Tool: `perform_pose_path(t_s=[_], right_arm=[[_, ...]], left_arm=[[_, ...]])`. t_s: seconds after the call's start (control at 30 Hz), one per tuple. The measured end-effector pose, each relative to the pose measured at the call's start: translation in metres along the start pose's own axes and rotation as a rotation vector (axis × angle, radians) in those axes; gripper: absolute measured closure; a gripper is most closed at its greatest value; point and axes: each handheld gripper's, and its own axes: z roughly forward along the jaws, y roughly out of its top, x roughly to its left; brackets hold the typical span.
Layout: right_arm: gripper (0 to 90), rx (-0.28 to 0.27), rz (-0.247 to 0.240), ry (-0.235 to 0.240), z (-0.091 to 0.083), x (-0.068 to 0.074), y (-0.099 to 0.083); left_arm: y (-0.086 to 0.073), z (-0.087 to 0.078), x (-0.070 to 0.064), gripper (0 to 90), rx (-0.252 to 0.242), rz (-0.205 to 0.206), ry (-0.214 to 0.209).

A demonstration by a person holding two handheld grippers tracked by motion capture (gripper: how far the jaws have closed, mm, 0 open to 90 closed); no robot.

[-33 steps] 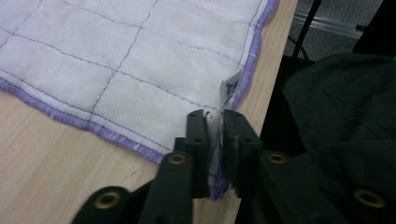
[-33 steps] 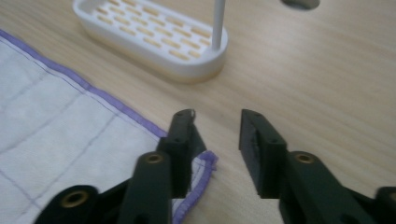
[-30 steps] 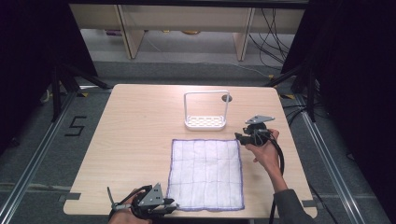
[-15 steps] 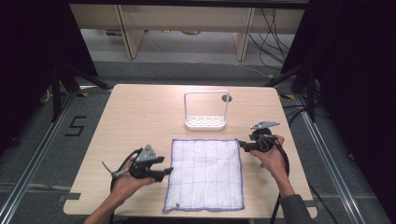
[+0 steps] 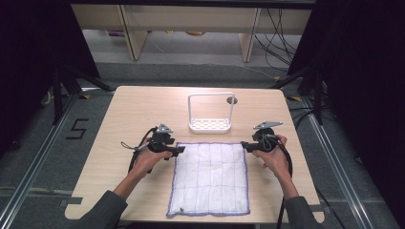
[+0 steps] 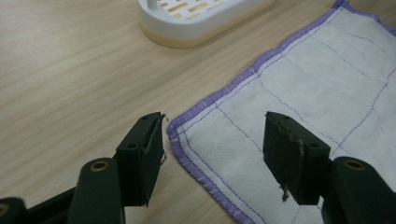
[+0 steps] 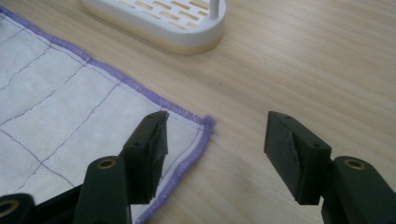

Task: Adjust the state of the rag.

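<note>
A white quilted cloth with a purple stitched edge [image 5: 210,179] lies flat on the wooden surface [image 5: 129,109], its far edge toward the white slotted rack with a wire hoop [image 5: 210,114]. My left gripper [image 5: 177,150] sits at the cloth's far left corner; seen from the left gripper view [image 6: 212,144], its fingers [image 6: 142,158] are spread wide, one over bare wood, the other over the cloth, with the corner between them. My right gripper [image 5: 243,144] is at the far right corner; the right gripper view [image 7: 215,144] shows its fingers [image 7: 289,154] released too, straddling that corner, one above the cloth [image 7: 60,107], one above the wood. Neither pair grips anything. The rack's base [image 7: 159,18] stands just beyond the cloth, apart from it.
</note>
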Motion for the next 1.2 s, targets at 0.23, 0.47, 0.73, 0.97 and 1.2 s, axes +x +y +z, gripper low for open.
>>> perform_pose_path(t_s=[0.23, 0.47, 0.73, 0.97, 1.2], right_arm=[[39.4, 0.0, -0.012, -0.003, 0.008, -0.001, 0.005], [38.0, 0.006, -0.017, 0.004, 0.013, 0.001, 0.007], [37.2, 0.005, -0.012, 0.008, 0.017, 0.002, 0.006], [38.5, 0.014, -0.02, 0.011, 0.021, 0.001, 0.006], [40.0, 0.048, -0.041, 0.007, 0.031, 0.007, 0.006]], left_arm=[[0.002, 0.01, 0.005, 37.0, 0.018, 0.0, 0.004], [0.005, 0.014, 0.005, 36.8, 0.024, 0.016, 0.015], [0.006, 0.016, 0.005, 36.9, 0.039, 0.034, 0.018], [0.005, 0.019, 0.004, 40.9, 0.054, 0.059, 0.02], [0.002, 0.018, 0.007, 44.9, 0.083, 0.096, 0.033]])
